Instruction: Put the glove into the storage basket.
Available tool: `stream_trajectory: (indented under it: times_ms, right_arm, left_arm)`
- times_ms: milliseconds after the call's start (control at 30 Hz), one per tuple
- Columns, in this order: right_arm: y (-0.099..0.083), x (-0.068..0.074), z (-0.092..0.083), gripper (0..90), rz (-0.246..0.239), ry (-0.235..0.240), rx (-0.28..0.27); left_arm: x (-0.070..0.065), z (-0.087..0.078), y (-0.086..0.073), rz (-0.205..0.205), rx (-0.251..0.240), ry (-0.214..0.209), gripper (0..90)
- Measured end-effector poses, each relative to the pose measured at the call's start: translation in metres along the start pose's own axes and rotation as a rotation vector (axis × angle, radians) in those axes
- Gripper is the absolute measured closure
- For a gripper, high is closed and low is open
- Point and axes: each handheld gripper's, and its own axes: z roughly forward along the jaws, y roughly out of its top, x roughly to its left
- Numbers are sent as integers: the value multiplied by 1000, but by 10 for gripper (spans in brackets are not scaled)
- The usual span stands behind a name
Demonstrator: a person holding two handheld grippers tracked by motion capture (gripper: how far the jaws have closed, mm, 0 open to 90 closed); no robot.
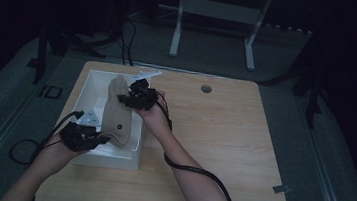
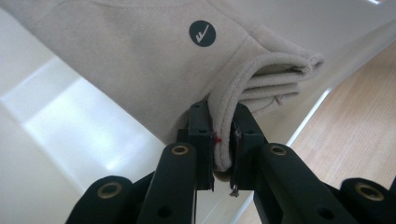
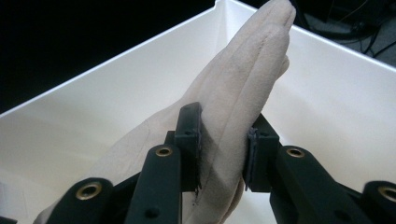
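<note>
A: Where's the cloth?

B: The folded beige garment (image 1: 118, 116) hangs over the white bin (image 1: 99, 81), which sits at about nine o'clock on the wooden table (image 1: 222, 145). The fabric runs from roughly twelve o'clock of the bin down to its five o'clock corner. A small dark round logo (image 2: 202, 33) with a white tick shows on it; in the high view that dot lies towards the near end.

A: And the grippers?

B: Both are clamped on it. The left gripper (image 2: 223, 154) pinches a rolled hem at the near end, jaws drawn in as tight as they go, with a thick fold of fleece squeezed between the pads. In the high view the left gripper (image 1: 82, 137) sits at the bin's seven o'clock corner.

A: The right one?

B: The right gripper (image 3: 223, 149) grips the far end, jaws a little wider apart around a thicker bundle, pads pressing on both sides of it. In the high view the right gripper (image 1: 139, 98) is at the bin's two o'clock edge, the hand behind it over the table.

A: Is the garment touching the bin floor?

B: I cannot tell. The right gripper view shows it stretched above the white walls, with the far tip pointing towards the bin's corner.

A: Anything farther out?

B: A round grommet (image 1: 206, 89) at the table's twelve o'clock, and a white frame (image 1: 215, 19) on the floor beyond.
</note>
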Motion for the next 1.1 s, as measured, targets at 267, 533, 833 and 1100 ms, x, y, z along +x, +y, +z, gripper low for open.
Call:
stream_trajectory:
  times_ms: [267, 533, 833, 1100]
  right_arm:
    - [2, -4, 6, 707, 1, -8, 30]
    - [3, -4, 10, 620, 2, -3, 60]
    - [4, -5, 4, 422, -5, -16, 41]
    - [4, -2, -11, 257, -1, 31, 12]
  left_arm:
    - [6, 9, -2, -34, -31, -32, 820]
    - [10, 28, -2, -74, 68, -37, 750]
    - [9, 32, 0, -139, 82, 11, 473]
    - [5, 17, 7, -233, -63, 70, 119]
